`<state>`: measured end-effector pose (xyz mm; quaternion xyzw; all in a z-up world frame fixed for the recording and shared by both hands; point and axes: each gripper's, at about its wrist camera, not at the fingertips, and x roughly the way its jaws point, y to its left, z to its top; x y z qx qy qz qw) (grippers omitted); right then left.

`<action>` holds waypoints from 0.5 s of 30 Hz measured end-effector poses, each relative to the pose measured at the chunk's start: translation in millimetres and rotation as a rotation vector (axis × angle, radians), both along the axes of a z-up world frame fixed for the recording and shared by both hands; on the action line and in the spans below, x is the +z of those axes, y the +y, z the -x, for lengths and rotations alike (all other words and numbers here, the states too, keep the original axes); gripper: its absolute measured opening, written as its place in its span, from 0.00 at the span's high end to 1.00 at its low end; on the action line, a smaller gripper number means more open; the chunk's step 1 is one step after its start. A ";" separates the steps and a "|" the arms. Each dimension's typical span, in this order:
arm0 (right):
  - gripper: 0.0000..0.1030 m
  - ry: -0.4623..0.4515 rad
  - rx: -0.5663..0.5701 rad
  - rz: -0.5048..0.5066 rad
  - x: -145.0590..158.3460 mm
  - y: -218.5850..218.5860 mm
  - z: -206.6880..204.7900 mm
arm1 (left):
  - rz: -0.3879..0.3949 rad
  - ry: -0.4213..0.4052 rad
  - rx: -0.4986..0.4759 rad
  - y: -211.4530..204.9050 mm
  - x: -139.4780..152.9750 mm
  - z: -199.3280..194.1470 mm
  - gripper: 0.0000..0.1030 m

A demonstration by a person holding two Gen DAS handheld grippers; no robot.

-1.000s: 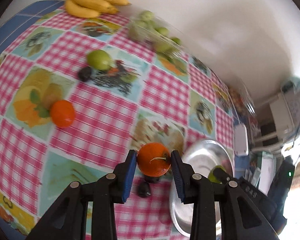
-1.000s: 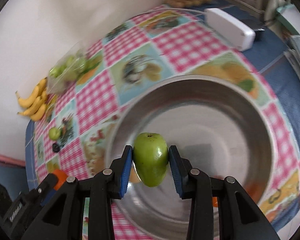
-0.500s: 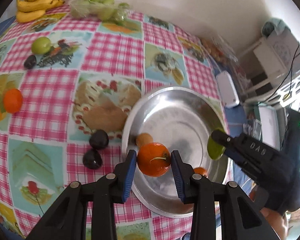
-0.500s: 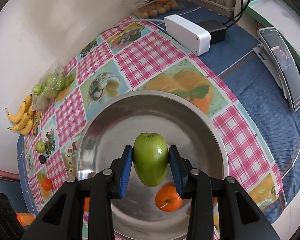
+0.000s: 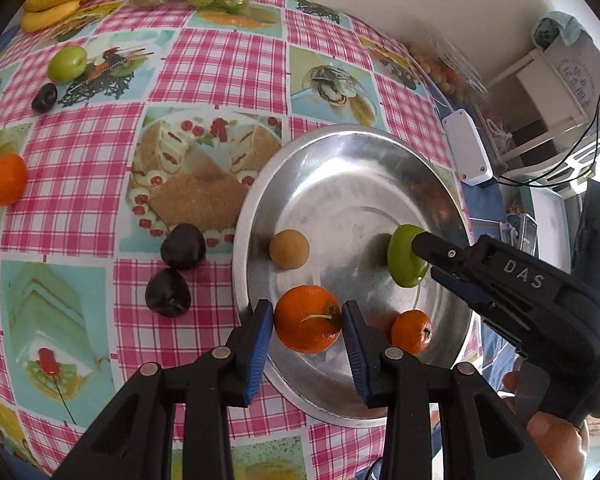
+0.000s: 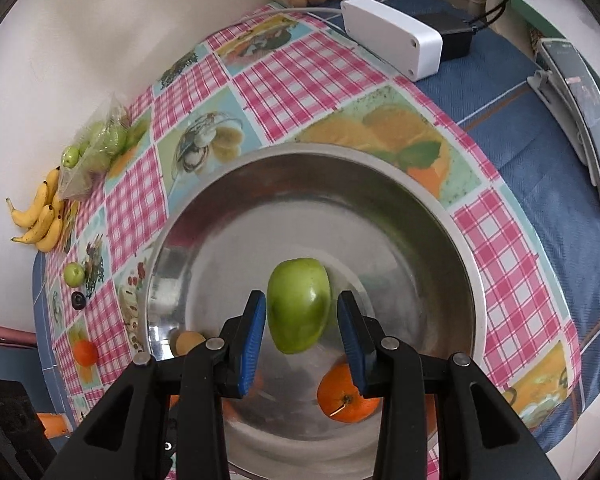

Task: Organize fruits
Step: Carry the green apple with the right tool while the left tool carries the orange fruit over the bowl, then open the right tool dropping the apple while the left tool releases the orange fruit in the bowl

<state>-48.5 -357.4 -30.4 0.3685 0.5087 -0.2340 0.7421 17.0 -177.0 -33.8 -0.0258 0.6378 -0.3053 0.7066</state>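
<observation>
Your left tongs (image 5: 307, 326) grip an orange (image 5: 308, 319) over the steel bowl's (image 5: 340, 152) near rim. Right tongs (image 6: 301, 322) look clamped on a green apple (image 6: 299, 310) above the bowl's middle, though the right pad may show a gap.

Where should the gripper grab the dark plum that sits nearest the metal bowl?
Grip the dark plum across its round middle, coming straight down from above. It is smooth and rounded, so the widest part gives the pads the best hold. Put one pad on its upper-left side and one on its lower-right, since the bowl and a second plum crowd the other sides.
</observation>
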 end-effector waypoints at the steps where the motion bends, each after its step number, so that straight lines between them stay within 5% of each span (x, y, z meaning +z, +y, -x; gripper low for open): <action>1: 0.62 -0.004 -0.001 0.001 1.2 0.4 0.4 | -0.001 -0.001 0.000 -0.8 0.0 0.1 0.63; 15: 0.62 -0.015 -0.001 0.018 7.0 0.2 1.0 | 0.008 -0.035 0.082 19.9 10.6 -17.8 0.55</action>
